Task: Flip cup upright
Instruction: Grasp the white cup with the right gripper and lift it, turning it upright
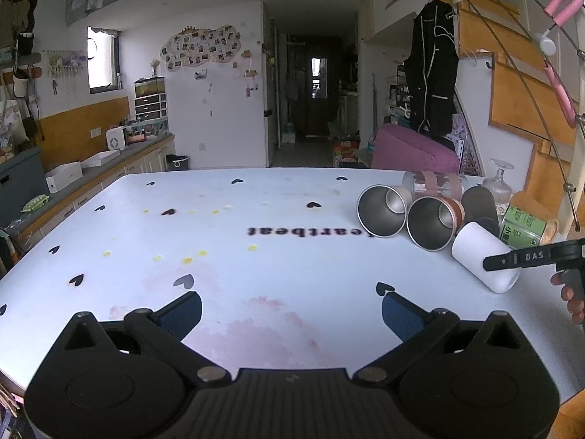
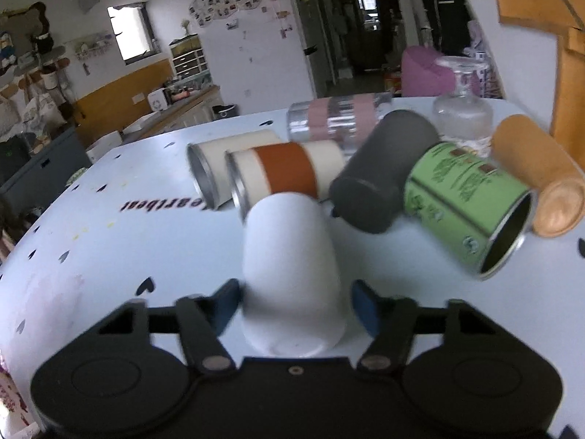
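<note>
A white cup lies on its side on the pale table, its closed base toward the right wrist camera. My right gripper is open, its blue-padded fingers on either side of the cup's near end with a small gap to each. The cup also shows in the left wrist view, with a right gripper finger across it. My left gripper is open and empty, low over the table's near left.
Several other cups lie on their sides behind the white one: a cream one, a brown-banded one, a dark grey one, a green tin, an orange cup. A glass goblet stands upside down.
</note>
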`<state>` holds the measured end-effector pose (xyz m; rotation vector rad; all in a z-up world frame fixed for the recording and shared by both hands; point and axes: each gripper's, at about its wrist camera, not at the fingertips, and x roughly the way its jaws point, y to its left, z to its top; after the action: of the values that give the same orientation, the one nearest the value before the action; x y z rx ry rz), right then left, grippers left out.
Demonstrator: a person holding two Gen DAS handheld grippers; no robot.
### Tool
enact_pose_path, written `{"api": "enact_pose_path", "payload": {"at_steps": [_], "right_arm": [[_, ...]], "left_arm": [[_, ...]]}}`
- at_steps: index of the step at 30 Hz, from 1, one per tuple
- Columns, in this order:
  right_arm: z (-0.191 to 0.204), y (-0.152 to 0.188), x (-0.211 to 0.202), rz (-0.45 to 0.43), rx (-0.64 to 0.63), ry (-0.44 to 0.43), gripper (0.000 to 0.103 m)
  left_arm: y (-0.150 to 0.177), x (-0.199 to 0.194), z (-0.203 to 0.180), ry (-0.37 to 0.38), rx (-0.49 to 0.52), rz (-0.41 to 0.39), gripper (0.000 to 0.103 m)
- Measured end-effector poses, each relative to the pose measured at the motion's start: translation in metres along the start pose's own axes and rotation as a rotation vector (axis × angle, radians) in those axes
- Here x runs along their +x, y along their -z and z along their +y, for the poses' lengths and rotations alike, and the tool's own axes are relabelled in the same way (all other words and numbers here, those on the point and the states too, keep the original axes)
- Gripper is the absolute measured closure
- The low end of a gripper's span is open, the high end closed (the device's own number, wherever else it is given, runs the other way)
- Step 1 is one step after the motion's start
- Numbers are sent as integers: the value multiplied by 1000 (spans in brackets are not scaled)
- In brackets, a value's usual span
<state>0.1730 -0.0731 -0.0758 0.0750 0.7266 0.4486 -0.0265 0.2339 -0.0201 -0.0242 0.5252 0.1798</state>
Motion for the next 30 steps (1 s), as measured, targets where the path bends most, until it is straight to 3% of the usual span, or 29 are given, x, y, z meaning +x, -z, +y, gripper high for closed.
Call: {"api": "enact_pose_path", "payload": {"at_steps": [5, 13, 17, 24, 30], "right_arm": [[16, 6, -5, 11, 46, 39, 40], [73, 38, -32, 2, 124, -83, 40], [107, 52, -35, 3, 109, -131, 41], [159, 71, -33, 52, 69, -86, 41], [174, 79, -35, 60, 54, -113, 40]], "left_arm": [[2, 2, 3, 1, -13, 6, 0], [4, 8, 8, 35, -51, 28, 0], [5, 10, 13, 59, -91, 37, 0], [6, 17, 25, 98, -183, 71, 0], [8, 22, 25, 157, -201, 103, 0]]}}
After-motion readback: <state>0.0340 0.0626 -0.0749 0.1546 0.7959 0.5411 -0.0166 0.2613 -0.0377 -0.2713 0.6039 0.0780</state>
